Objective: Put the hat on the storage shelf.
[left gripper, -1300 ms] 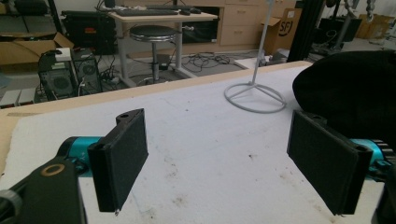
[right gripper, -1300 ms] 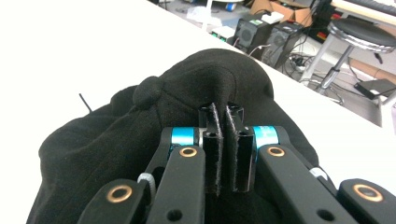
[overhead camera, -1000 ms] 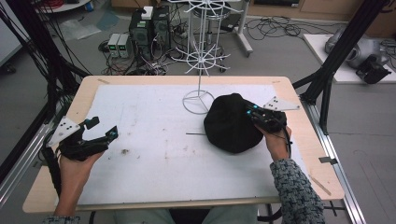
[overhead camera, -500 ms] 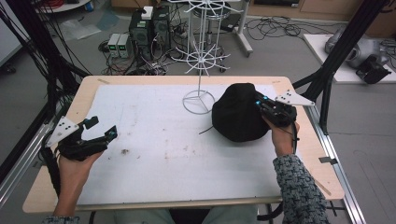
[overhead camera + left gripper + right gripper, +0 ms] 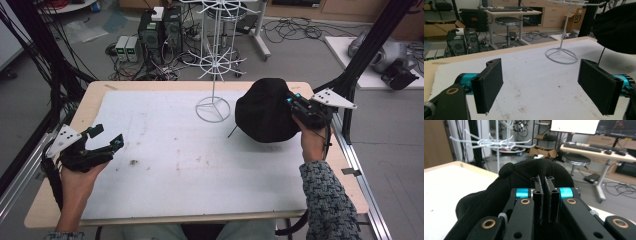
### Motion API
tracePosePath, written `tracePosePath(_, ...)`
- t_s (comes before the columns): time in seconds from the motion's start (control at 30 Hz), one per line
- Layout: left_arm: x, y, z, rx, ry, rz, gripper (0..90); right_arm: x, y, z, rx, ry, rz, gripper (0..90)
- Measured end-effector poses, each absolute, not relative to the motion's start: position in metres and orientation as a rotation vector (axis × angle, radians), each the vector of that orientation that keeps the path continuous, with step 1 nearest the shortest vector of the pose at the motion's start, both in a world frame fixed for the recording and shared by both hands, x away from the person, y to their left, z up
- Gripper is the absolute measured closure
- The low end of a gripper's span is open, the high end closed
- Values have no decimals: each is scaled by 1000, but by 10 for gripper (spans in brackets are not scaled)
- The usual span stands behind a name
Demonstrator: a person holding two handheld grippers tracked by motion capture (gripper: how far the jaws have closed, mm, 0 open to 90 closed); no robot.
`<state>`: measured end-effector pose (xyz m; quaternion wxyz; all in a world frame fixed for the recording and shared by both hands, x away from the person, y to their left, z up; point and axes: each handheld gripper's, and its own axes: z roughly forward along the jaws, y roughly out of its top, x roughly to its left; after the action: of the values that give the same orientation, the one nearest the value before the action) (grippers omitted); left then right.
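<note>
black cap (image 5: 264, 117) pinched by its edge in right gripper (image 5: 296, 103), jaws pressed together on a fold of the fabric, seen plainly in the right gripper view where the two pads (image 5: 539, 195) meet with cloth squeezed between them. hangs off the fingertips toward the middle of the table, clear of the white mat (image 5: 165, 150), with a shadow on the mat just under it. crown bulges ahead of and below the closed jaws; a small button on top (image 5: 506, 169) sits left of the fingertips in that view. thin dark cord (image 5: 232, 132) dangling from the cap's lower edge, down toward the mat.

white wire stand (image 5: 214, 75) upright just beyond the cap, on the far side from the right fingertips; round base ring (image 5: 212, 109) near the cap's edge, not clearly touching.

left gripper (image 5: 106, 140) held low at the near left of the mat, well apart from the cap, jaws spread wide with nothing between them. from between those open pads (image 5: 489, 85), bare stained mat ahead, stand base (image 5: 561, 55) farther off to the right, cap (image 5: 617, 27) hanging high beyond the right-hand pad.
</note>
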<state>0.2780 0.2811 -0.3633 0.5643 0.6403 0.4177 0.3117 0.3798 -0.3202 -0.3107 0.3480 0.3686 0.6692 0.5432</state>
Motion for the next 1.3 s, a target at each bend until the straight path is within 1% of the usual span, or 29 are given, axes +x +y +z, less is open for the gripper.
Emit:
tracePosePath(0.4,278,282,-363,1508,982,734,204,376,-335,-279,951,1631,1471,873)
tracePosePath(1.3,277,282,-362,1503,981,738,204,378,-341,-219,886,1520,1529,873)
